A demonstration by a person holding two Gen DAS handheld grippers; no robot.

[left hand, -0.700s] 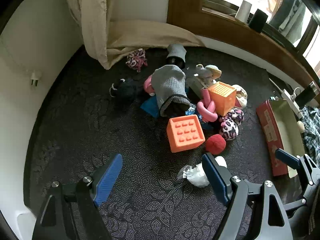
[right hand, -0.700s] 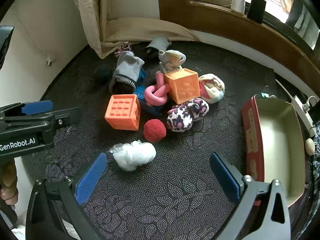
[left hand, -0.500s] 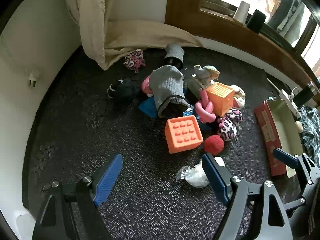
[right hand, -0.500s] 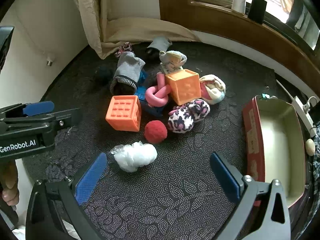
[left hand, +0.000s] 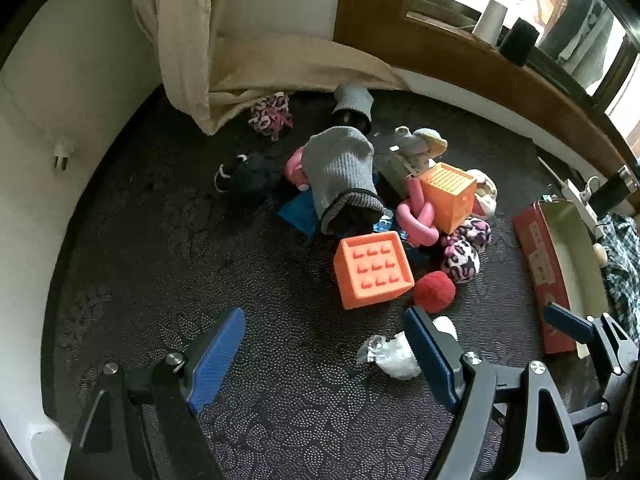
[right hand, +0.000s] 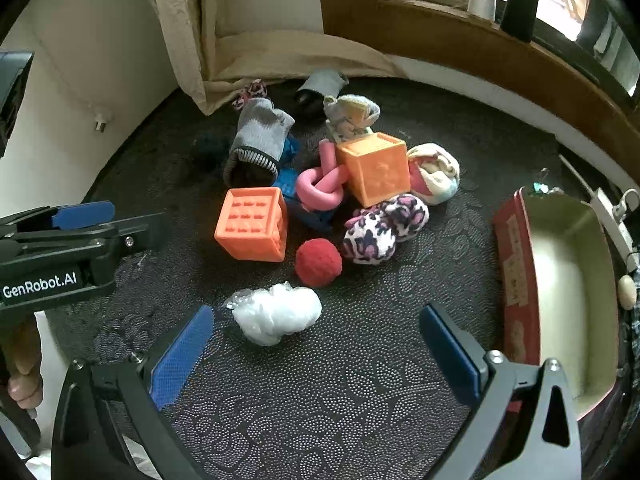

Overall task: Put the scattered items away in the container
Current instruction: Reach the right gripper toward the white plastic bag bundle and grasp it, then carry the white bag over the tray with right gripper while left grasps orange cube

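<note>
A pile of toys and socks lies on the dark carpet: two orange cubes [right hand: 253, 224] [right hand: 376, 168], a pink knot [right hand: 320, 190], a red ball [right hand: 319, 262], leopard-print socks [right hand: 380, 228], a grey sock [right hand: 258, 140] and a white crumpled bag [right hand: 276, 312]. The red-sided box [right hand: 516, 264] with a cream inside stands at the right. My right gripper [right hand: 316, 348] hangs open above the carpet, just in front of the white bag. My left gripper [left hand: 324, 344] is open too, with the bag [left hand: 390, 354] beside its right finger. Nothing is held.
A beige curtain [right hand: 256, 52] drapes onto the floor at the back, near a white wall. A wooden window sill [right hand: 480, 44] carries a white roll and a black can. Plaid cloth [left hand: 624, 256] and a power strip lie beyond the box.
Both views have drifted slightly; the pile sits a touch lower and nearer in the right wrist view. Both grippers stay open and nothing has been picked up.
</note>
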